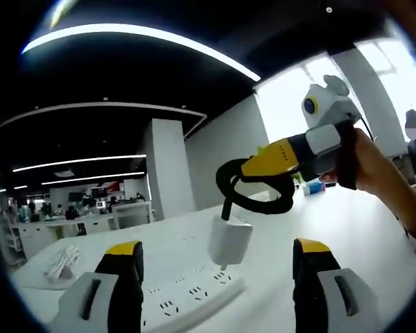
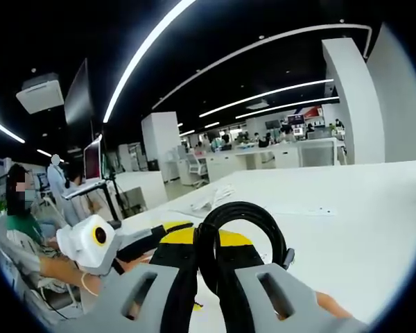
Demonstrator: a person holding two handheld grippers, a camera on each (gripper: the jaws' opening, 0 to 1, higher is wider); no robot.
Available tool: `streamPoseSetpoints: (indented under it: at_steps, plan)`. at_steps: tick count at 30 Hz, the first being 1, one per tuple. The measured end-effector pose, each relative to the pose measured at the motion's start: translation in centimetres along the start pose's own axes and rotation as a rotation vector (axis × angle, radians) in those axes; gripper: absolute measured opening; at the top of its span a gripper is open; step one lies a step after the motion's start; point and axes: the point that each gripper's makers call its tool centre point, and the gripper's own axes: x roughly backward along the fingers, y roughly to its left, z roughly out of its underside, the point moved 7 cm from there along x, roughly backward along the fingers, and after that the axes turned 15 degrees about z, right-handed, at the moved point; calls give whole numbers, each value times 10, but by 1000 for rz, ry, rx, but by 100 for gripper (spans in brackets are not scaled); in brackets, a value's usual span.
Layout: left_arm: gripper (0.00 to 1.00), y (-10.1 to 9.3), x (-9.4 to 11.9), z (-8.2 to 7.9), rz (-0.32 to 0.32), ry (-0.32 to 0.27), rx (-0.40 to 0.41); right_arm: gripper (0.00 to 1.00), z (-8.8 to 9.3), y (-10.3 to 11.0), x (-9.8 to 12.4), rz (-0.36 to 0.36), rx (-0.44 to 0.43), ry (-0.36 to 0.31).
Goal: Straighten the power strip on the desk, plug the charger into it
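Note:
A white power strip [image 1: 187, 295] lies on the white desk [image 1: 360, 236], between the open jaws of my left gripper [image 1: 218, 277]. A white charger [image 1: 229, 240] hangs prongs down just above the strip's sockets, dangling from its black cable [image 1: 263, 202]. My right gripper [image 1: 248, 170] comes in from the right, shut on that looped cable, with a person's hand [image 1: 378, 170] behind it. In the right gripper view, my right gripper [image 2: 206, 239] pinches the black cable loop [image 2: 244, 225] between its yellow-and-black jaws. The left gripper [image 2: 149, 239] shows at the lower left.
A bundle of white cord [image 1: 62, 263] lies on the desk to the left of the strip, and a small blue object [image 1: 312, 186] sits further back. More desks, monitors and seated people fill the office behind. A white pillar [image 1: 168, 166] stands beyond the desk.

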Motion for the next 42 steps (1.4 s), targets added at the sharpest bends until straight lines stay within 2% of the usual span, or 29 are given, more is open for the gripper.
streamPoseSetpoints:
  at_steps: [4,16,29,38,42]
  plan:
    - [88,1,-4,5,-6,14,-2,6,1,1,0,-2,-4,-3]
    - [87,0,-15,0,-38,-5,-14,6,1,2,-1,-3,-5,5]
    - [81,-4,-24,2,-64,10,-37,6,-2,6,0,-12,-10,0]
    - [75,1,-25,6,-87,30,-83,6,2,12,-2,-19,-11,6]
    - [65,1,-25,5,-83,34,-106,6,2,13,-4,-22,-10,14]
